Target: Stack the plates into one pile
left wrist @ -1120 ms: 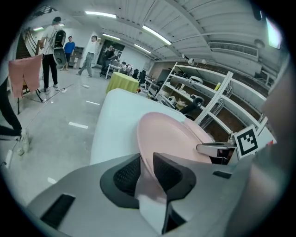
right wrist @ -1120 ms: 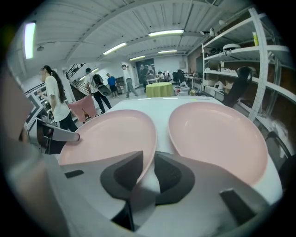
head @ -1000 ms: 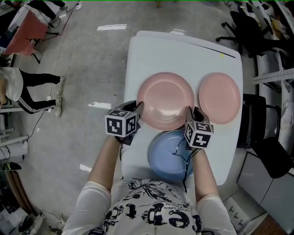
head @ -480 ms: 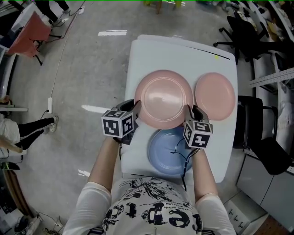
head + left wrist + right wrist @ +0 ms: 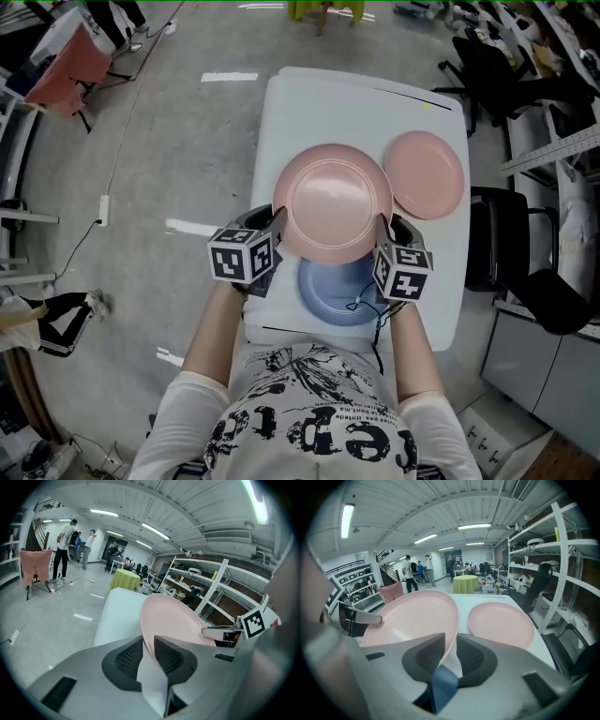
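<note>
The big plate (image 5: 337, 208), pink, hangs between the two claws, roughly level and, judging by how it covers the far edge of the blue plate (image 5: 333, 292), lifted clear of the tabletop (image 5: 281, 112). The left claw (image 5: 278, 225) is clamped on its left rim and the right claw (image 5: 384, 230) on its right rim. Each gripper view shows the rim pinched between the dark ribbed pads, so neither claw is free and the plate's width spans the line from one claw to the other. Below that line and on the person's side of it lies the blue plate, flat on the tabletop, its middle falling roughly between the two claws and slightly behind their tips. The small plate (image 5: 424, 174), also pink, lies flat outside the right claw, ahead of it and off to its right, near the held plate's rim but apart from it, and well away from the left claw. The coming move probably turns on this: the blue plate is the nearer seat, reached by drawing both claws back and down together, while the small plate would need a sideways carry past the right claw. Both claws must travel as a pair or the plate will tilt.
</note>
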A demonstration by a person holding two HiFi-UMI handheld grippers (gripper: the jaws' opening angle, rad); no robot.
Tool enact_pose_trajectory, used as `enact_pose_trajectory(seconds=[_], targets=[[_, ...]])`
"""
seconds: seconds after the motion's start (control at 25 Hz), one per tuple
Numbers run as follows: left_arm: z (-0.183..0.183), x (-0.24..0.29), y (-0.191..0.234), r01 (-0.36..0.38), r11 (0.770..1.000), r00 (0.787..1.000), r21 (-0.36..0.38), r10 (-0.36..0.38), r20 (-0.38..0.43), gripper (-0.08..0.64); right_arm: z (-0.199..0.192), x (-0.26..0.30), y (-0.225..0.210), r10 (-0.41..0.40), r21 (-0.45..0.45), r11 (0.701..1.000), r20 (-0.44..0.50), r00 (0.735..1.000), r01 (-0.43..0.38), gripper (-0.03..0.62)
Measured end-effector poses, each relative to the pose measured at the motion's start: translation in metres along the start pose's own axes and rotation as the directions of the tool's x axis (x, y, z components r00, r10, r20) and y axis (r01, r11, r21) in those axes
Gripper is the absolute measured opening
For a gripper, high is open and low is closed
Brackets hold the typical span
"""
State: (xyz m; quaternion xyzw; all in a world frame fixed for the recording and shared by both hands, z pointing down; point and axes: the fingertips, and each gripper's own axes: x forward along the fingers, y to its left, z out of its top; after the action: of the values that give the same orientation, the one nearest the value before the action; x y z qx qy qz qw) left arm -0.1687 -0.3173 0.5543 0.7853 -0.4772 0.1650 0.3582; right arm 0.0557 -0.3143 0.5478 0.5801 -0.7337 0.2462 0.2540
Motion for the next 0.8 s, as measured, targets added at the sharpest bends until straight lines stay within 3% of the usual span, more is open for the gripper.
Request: enact_pose_trajectory(seconds=[0.8], targets=[[-0.129,-0.075,-0.082,-0.049,0.999,0.997,-0.005,0.049,-0.062,0.077,-0.127,-0.117,-0.012,0.019,-0.002,1.000,-0.077,0.997,-0.019,0.086]])
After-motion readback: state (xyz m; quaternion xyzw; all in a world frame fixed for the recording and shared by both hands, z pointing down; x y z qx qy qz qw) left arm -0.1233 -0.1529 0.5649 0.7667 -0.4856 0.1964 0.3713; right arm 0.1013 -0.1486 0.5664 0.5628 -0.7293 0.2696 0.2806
